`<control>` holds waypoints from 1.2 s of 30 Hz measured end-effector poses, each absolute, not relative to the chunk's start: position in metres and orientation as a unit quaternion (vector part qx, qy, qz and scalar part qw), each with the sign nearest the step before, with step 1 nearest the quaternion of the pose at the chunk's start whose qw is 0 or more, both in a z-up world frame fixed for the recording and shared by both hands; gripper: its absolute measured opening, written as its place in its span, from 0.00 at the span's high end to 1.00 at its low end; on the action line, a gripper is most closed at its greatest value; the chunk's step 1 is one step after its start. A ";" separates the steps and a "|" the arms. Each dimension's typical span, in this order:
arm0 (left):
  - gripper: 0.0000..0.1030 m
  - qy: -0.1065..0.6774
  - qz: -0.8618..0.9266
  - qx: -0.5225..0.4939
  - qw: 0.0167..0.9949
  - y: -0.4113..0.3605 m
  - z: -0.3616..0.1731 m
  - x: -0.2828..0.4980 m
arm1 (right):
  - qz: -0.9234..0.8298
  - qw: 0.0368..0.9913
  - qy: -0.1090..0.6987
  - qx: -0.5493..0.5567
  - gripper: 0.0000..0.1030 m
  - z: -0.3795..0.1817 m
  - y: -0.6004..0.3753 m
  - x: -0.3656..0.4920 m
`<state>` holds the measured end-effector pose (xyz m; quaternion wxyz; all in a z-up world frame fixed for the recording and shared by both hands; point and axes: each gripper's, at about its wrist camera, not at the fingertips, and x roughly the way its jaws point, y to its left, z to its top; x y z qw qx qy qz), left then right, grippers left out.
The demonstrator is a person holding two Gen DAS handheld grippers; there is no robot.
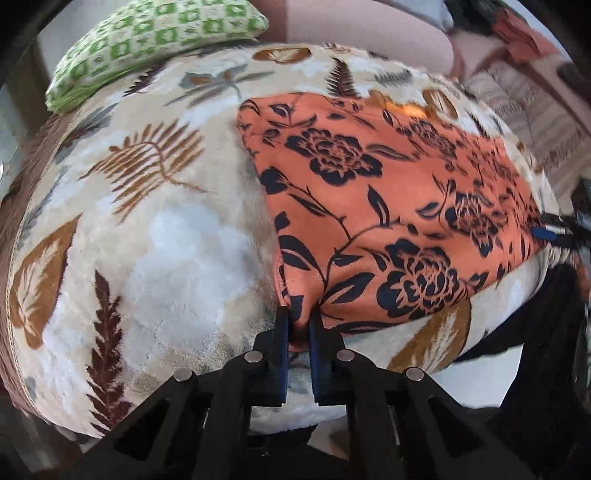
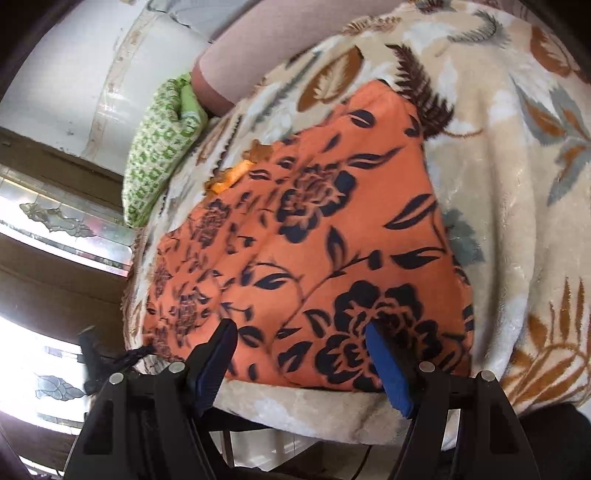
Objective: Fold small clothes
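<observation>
An orange garment (image 1: pixel 376 206) with a dark navy flower print lies spread on a beige leaf-patterned blanket (image 1: pixel 155 229). My left gripper (image 1: pixel 300 314) is shut on the garment's near corner, with cloth pinched between its blue pads. In the right wrist view the same garment (image 2: pixel 303 251) fills the middle. My right gripper (image 2: pixel 301 332) is open, its blue-padded fingers (image 2: pixel 388 365) spread over the garment's near edge, holding nothing. The right gripper's tip also shows at the garment's far right edge in the left wrist view (image 1: pixel 554 230).
A green and white patterned pillow (image 1: pixel 147 40) lies at the blanket's far left end, also in the right wrist view (image 2: pixel 159 151). A person's leg in pale trousers (image 1: pixel 369 33) rests at the back. The blanket's front edge (image 2: pixel 314 410) drops off just under my right gripper.
</observation>
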<state>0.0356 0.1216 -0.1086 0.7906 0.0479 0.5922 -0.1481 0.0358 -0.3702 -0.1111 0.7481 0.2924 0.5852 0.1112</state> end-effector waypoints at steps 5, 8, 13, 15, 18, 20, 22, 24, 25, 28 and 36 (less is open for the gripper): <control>0.74 0.598 -0.143 0.091 0.783 0.119 -0.101 0.042 | 0.104 0.738 0.583 0.324 0.27 -0.106 -0.381 0.040; 0.55 0.564 -0.149 0.076 0.809 0.117 -0.073 0.041 | 0.113 0.748 0.565 0.329 0.27 -0.085 -0.385 0.041; 0.39 0.509 -0.168 0.032 0.843 0.093 -0.046 0.053 | 0.156 0.753 0.537 0.347 0.22 -0.069 -0.372 0.068; 0.37 0.493 -0.160 -0.002 0.855 0.082 -0.049 0.062 | 0.174 0.745 0.535 0.359 0.22 -0.075 -0.366 0.083; 0.37 0.496 -0.140 -0.024 0.857 0.062 -0.064 0.072 | 0.083 0.761 0.542 0.347 0.22 -0.107 -0.385 0.105; 0.37 0.504 -0.120 -0.020 0.855 0.049 -0.073 0.080 | 0.046 0.738 0.534 0.411 0.28 -0.129 -0.409 0.104; 0.37 0.510 -0.114 -0.025 0.852 0.044 -0.079 0.085 | 0.045 0.734 0.525 0.429 0.27 -0.119 -0.415 0.103; 0.37 0.512 -0.113 -0.024 0.851 0.042 -0.081 0.088 | 0.051 0.765 0.521 0.376 0.25 -0.095 -0.405 0.108; 0.37 0.512 -0.111 -0.017 0.851 0.039 -0.082 0.090 | 0.074 0.770 0.518 0.364 0.24 -0.086 -0.398 0.114; 0.36 0.514 -0.103 -0.009 0.852 0.035 -0.084 0.095 | 0.112 0.770 0.521 0.351 0.24 -0.082 -0.388 0.141; 0.34 0.520 -0.082 0.000 0.850 0.037 -0.088 0.099 | 0.038 0.728 0.500 0.468 0.24 -0.136 -0.449 0.195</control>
